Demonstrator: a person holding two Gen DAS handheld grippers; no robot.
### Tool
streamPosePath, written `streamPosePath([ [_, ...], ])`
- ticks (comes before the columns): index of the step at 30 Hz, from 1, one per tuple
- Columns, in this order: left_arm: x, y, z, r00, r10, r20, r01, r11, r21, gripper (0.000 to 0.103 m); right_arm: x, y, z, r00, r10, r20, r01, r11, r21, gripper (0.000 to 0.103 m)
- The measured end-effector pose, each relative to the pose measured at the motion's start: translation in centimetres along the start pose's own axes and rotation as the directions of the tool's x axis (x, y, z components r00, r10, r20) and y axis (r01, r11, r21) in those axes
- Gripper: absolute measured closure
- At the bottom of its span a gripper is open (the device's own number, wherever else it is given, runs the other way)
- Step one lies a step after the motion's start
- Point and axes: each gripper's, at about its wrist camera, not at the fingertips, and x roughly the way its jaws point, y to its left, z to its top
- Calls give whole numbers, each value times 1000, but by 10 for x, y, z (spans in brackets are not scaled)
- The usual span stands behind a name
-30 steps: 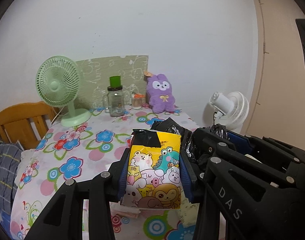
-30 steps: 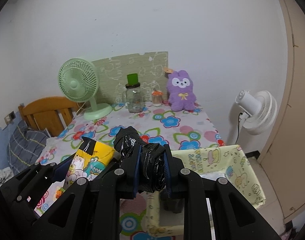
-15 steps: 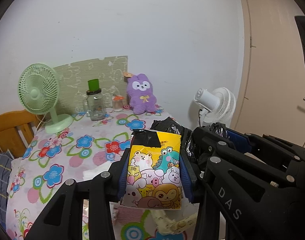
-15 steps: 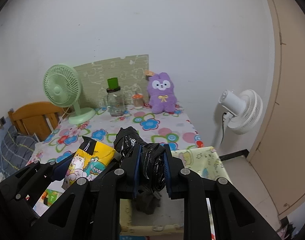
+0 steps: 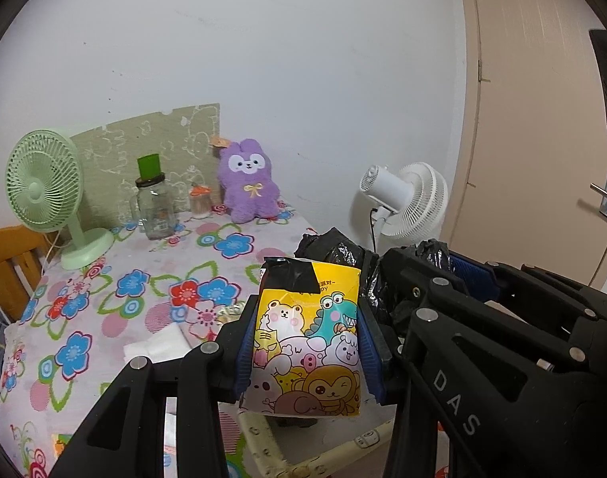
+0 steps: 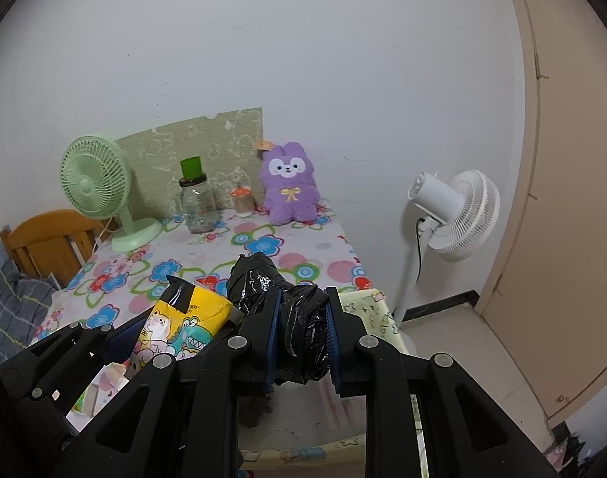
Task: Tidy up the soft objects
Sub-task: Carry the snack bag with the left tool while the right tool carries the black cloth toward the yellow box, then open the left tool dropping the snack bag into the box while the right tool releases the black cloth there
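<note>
Yellow cartoon pouch (image 5: 309,342): you have it clamped in your left tool (image 5: 309,352), both blue pads pressed against its side edges, carried in the air over the near end of the fabric bin (image 5: 263,434).
Black plastic bundle (image 6: 301,328): your right tool (image 6: 301,342) is nearly closed, squeezing the crumpled film between its pads; it too hangs over the bin, just beside the pouch.
Where the bin sits: at the right edge of the flowered desk (image 5: 104,310), low and close under both tools; its floor shows pale in the right wrist view, with a dark thing already lying in it that I cannot identify.
Step in hand: judged from this, you are bringing both soft items over the bin to drop them in.
How to do it well: get both tools past the near rim before letting go, lower them so the items fall a short way, and spread the pads fully, since the film may cling to a pad.
Pouch, long axis: upright, running from the taped black top edge down to the monkey print; printed face towards the left wrist camera.
Bundle, long axis: runs away from you along the right tool's fingers, its knotted end pointing towards the desk.
Risk: the light bundle could catch on the rim.
</note>
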Motion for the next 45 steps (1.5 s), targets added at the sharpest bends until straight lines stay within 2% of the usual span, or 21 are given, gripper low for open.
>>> streamPosePath([
  [13, 34, -17, -4, 998, -10, -66, 12, 999, 30, 56, 29, -28, -11, 999, 3, -53, -1, 999, 35, 80],
  [23, 61, -21, -8, 989, -2, -148, 9, 999, 51, 54, 52, -39, -17, 995, 4, -98, 2, 998, 56, 80],
  [27, 71, -22, -10, 982, -1, -187, 12, 998, 62, 45, 60, -41, -19, 994, 0, -112, 7, 998, 59, 80],
  [29, 74, -22, -10, 980, -5, -201, 18, 998, 63, 36, 62, -42, -20, 993, 2, -116, 6, 998, 60, 80],
  [34, 72, -28, -11, 979, 12, -204, 11, 994, 112, 23, 69, -41, -21, 993, 13, -118, -6, 999, 54, 80],
  [41, 74, -25, -9, 975, 29, -221, -1, 992, 128, 21, 74, -41, -20, 993, 34, -115, -27, 997, 66, 80],
  [45, 76, -25, -9, 973, 20, -230, 10, 992, 129, 20, 76, -40, -20, 991, 39, -125, -32, 998, 61, 75],
])
